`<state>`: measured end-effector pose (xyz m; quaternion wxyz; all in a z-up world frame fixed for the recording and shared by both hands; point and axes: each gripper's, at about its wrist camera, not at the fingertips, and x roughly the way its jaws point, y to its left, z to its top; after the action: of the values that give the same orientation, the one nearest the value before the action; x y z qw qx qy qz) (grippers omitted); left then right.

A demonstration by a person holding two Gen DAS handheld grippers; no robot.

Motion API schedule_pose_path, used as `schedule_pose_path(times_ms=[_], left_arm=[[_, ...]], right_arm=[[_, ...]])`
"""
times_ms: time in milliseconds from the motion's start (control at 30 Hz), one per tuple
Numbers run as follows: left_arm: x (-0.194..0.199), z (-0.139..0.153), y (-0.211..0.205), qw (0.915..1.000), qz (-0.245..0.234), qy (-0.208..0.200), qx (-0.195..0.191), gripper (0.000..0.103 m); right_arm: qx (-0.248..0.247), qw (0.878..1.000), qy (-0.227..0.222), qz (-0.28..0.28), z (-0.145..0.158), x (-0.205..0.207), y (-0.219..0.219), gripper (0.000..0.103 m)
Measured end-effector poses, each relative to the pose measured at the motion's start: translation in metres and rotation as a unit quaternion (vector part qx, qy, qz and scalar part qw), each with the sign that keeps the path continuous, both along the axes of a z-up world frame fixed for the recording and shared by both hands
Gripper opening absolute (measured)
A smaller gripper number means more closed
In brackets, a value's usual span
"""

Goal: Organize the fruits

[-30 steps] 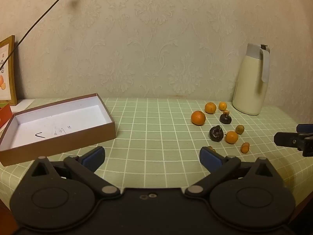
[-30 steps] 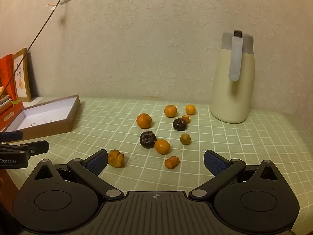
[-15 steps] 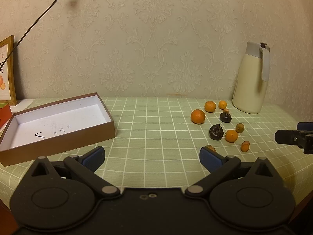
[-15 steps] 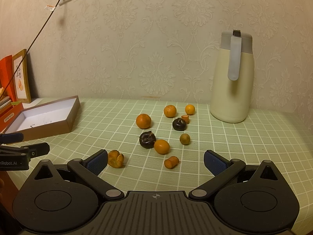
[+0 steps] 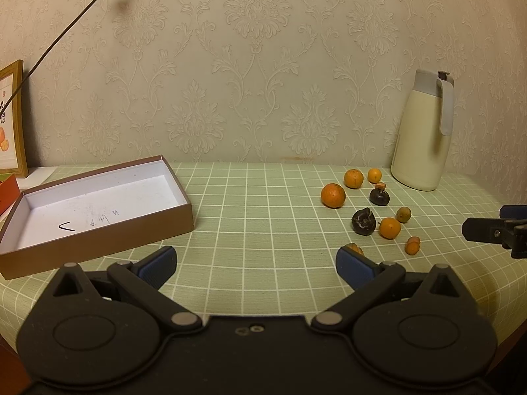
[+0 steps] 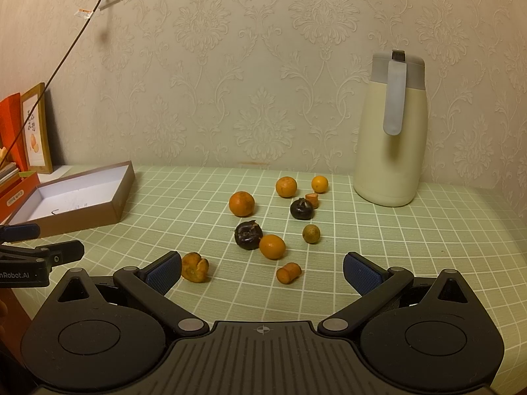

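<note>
Several small fruits lie loose on the green checked tablecloth (image 6: pixel 411 230): oranges (image 6: pixel 241 203), two dark fruits (image 6: pixel 248 235), a greenish one (image 6: pixel 311 233) and an orange piece (image 6: pixel 289 272). They also show at the right in the left wrist view (image 5: pixel 333 195). An empty brown box (image 5: pixel 98 204) with a white inside lies at the left (image 6: pixel 75 200). My left gripper (image 5: pixel 255 263) is open and empty, between box and fruits. My right gripper (image 6: pixel 262 271) is open and empty, just short of the nearest fruits.
A cream thermos jug (image 6: pixel 390 131) stands at the back right, near the fruits. A framed picture (image 6: pixel 36 128) and an orange box (image 6: pixel 16 191) stand at the far left. A cable (image 6: pixel 49 75) hangs from a wall socket. The wall runs behind the table.
Both views have shifted very slightly; the fruits and box lie where they were. Both grippers stay open.
</note>
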<state>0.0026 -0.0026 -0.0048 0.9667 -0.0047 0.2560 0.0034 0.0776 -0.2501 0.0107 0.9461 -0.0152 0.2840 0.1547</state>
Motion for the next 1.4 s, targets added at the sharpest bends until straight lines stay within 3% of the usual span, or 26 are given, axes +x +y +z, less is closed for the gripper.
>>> schedule_pose_path(times_ms=[1400], left_arm=[[0.0013, 0.0011, -0.0017, 1.0, -0.001, 0.003, 0.002, 0.097]], right_arm=[[0.0, 1.0, 0.004, 0.001, 0.0017, 0.0021, -0.0001, 0.103]])
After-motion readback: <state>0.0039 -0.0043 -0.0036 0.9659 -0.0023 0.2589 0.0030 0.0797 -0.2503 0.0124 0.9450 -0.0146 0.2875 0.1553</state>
